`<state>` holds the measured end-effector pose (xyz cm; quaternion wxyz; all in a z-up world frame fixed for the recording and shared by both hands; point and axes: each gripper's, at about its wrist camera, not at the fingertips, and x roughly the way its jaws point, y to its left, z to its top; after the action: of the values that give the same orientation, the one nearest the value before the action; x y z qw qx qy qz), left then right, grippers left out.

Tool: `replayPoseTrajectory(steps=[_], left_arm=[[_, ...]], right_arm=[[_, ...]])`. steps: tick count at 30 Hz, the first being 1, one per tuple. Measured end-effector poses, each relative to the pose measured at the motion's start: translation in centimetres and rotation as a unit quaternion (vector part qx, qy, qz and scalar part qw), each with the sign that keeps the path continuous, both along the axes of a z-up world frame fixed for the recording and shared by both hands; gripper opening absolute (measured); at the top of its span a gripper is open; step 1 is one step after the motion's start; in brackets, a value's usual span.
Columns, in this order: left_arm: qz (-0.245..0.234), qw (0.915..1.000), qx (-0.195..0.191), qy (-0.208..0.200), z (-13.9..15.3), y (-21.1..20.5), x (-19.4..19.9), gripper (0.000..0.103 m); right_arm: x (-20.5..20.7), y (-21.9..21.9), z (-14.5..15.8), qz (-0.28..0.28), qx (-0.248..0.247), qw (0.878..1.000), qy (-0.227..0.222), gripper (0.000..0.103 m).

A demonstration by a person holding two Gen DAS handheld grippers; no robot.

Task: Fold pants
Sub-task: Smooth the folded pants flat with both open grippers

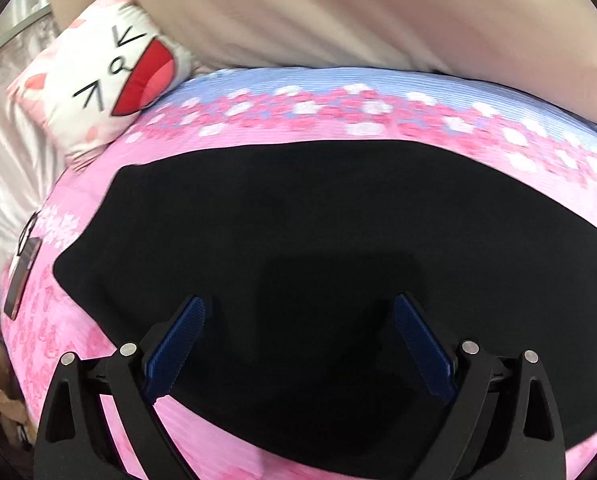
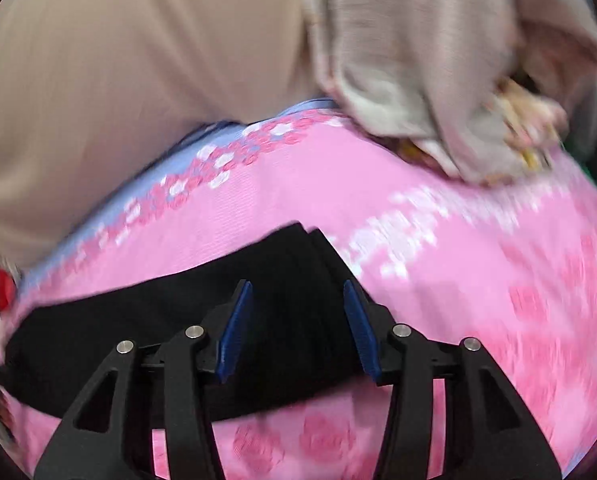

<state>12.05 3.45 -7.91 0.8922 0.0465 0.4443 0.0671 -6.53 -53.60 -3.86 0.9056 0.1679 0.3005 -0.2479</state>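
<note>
Left wrist view: blue-padded fingers point(image 1: 174, 344) of the left gripper point(image 1: 298, 340) stand wide apart, empty, above black pants point(image 1: 318, 240) spread flat for folding across the pink bed point(image 1: 234, 140), long axis side to side.

Right wrist view: right gripper point(image 2: 298, 328) fingers part-open, gripping nothing, over the pants' layered end point(image 2: 298, 280).

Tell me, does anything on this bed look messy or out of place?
Mostly tidy. The black pants lie flat on the pink floral bedspread. In the right wrist view, their stacked edges are slightly fanned rather than flush, and a crumpled grey cloth sits heaped at the far corner.
</note>
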Motion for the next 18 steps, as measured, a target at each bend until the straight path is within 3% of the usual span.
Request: replayPoseTrajectory(steps=[2, 3, 4, 7, 8, 10, 12, 14, 15, 18], left_arm=[[-0.021, 0.9996, 0.018, -0.012, 0.4, -2.1, -0.7, 0.094], [-0.03, 0.9989, 0.031, -0.017, 0.5, -3.1, -1.1, 0.094], [-0.04, 0.9978, 0.048, -0.024, 0.5, -4.3, -1.4, 0.094], [-0.056, 0.9942, 0.086, -0.03, 0.2, -6.5, -2.1, 0.094], [-0.061, 0.9934, 0.094, -0.027, -0.1, -7.1, -2.3, 0.094], [-0.067, 0.9931, 0.095, -0.013, -0.9, -7.6, -2.1, 0.094], [-0.066, 0.9926, 0.102, -0.005, -1.6, -8.1, -2.1, 0.095], [-0.064, 0.9922, 0.106, -0.01, -1.6, -8.1, -2.2, 0.095], [-0.064, 0.9923, 0.106, -0.009, -1.6, -8.0, -2.2, 0.095], [-0.058, 0.9926, 0.107, -0.009, -1.8, -8.2, -2.3, 0.095]], right_arm=[[2.9, -1.0, -1.2, 0.016, -0.016, 0.999, 0.044, 0.047], [4.2, -1.1, -1.8, 0.017, -0.025, 0.997, 0.066, 0.041], [5.0, -1.1, -1.8, 0.022, -0.042, 0.995, 0.083, 0.02], [4.2, -0.6, -0.1, 0.018, -0.101, 0.993, 0.059, 0.016], [4.2, -1.5, -0.6, 0.014, -0.095, 0.993, 0.067, 0.016], [4.5, -3.3, -2.3, 0.022, -0.053, 0.994, 0.088, 0.027], [3.0, -2.6, -0.6, 0.022, -0.067, 0.996, 0.056, 0.042], [0.1, -1.5, 1.2, -0.005, -0.094, 0.995, 0.023, 0.046], [-1.3, -1.3, 1.6, -0.011, -0.086, 0.996, 0.009, 0.05], [-2.9, -0.5, 0.8, 0.016, -0.038, 0.999, 0.004, 0.049]])
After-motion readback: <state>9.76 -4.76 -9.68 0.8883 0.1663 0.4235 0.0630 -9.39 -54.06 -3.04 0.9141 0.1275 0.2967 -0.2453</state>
